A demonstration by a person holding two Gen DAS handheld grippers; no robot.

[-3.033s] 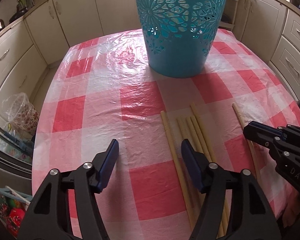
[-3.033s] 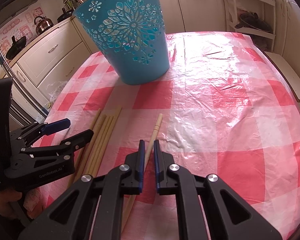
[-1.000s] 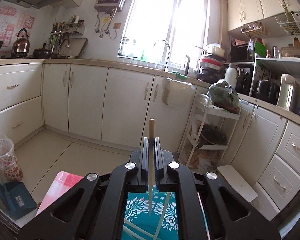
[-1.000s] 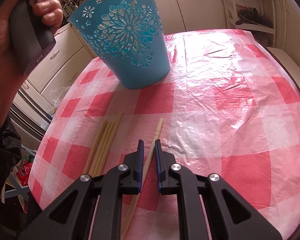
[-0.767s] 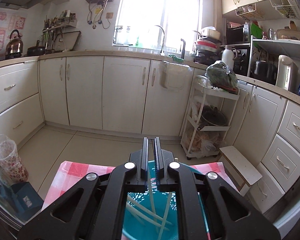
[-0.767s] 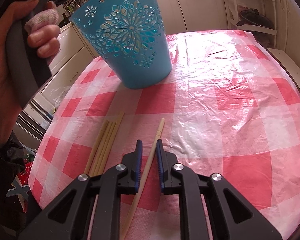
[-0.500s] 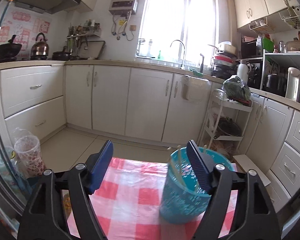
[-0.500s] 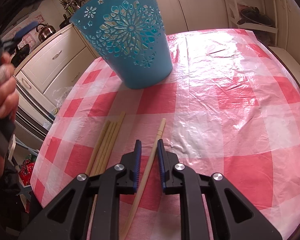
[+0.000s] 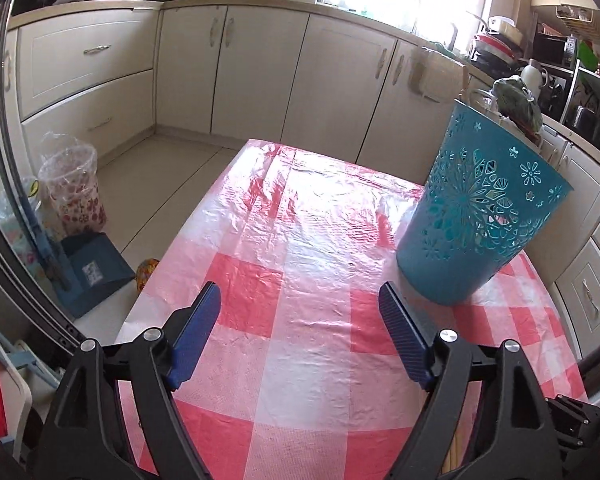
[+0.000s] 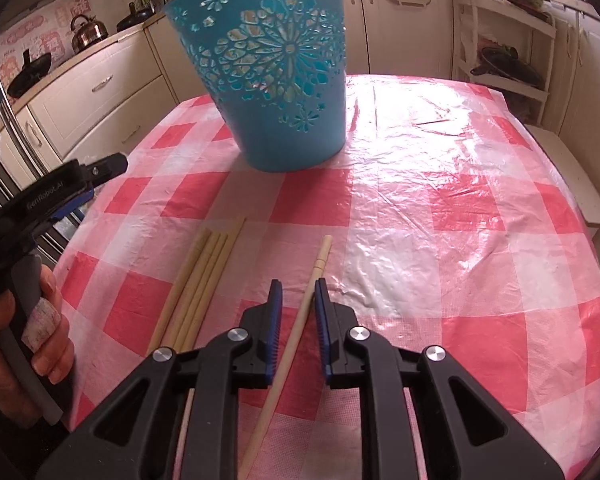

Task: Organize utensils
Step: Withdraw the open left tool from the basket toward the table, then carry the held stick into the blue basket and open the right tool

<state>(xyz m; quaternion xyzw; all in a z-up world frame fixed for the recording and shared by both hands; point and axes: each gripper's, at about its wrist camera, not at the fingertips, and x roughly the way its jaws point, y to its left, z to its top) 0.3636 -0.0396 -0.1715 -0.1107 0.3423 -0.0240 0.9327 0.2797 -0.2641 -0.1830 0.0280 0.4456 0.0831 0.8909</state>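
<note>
A kitchen bench (image 10: pixel 440 208) under a red-and-white checked plastic cloth is carrying a teal cut-out bin (image 10: pixel 276 76) and loose wooden chopsticks.

In the right wrist view, the right hand-held gripper (image 10: pixel 298 300) is hanging low over a single chopstick (image 10: pixel 300 320) that is lying on the cloth. Its jaws are standing narrowly apart, one on each side of the stick, and the pads do not appear to be pressing on it. A bundle of four chopsticks (image 10: pixel 198 280) is lying just to the left, near the bench's front-left edge.

The left hand-held gripper (image 9: pixel 300 336) is spread wide and holding nothing; its jaws have just been opening, with only bare cloth between them. From the left wrist view the bin is standing upright to the right of it, and pale sticks are showing through the cut-outs.

The step in hand looks like collecting the next chopstick for the bin. The next move probably calls for the right jaws to pinch the single stick, lift it, and carry it over the bin's rim before tipping it in.

Open room is generous: the cloth between sticks and bin is bare, as is the bench's right half. The left edge drops to the floor near the bundle, and the person's hand (image 10: pixel 24 344) is sitting close there.
</note>
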